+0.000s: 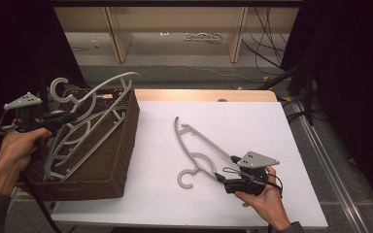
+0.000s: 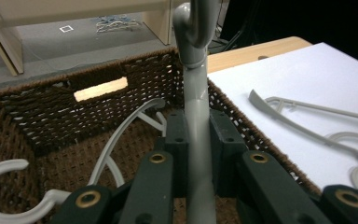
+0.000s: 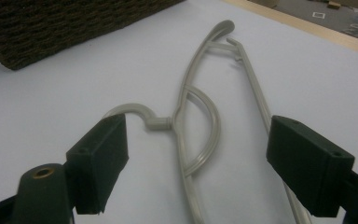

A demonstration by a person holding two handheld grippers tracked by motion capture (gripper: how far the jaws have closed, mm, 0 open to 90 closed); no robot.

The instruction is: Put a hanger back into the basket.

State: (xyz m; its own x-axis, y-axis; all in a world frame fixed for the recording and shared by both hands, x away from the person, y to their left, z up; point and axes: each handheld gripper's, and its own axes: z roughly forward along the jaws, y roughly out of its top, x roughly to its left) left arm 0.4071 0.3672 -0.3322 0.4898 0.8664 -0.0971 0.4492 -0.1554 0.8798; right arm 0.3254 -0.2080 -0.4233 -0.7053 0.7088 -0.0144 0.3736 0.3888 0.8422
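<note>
A grey plastic hanger hangs tilted over the brown wicker basket, its hook up at the left. My left gripper is shut on it; in the left gripper view both jaws press the hanger's neck. A second grey hanger lies flat on the white table top. My right gripper sits at that hanger's near end. It stands open in the right gripper view. The hanger lies on the surface between the wide-apart jaws, untouched by the pads.
Two or three more grey hangers lie inside the basket. The white board covers a wooden table; its right and front edges are close. Wooden shelf legs and cables are on the floor beyond.
</note>
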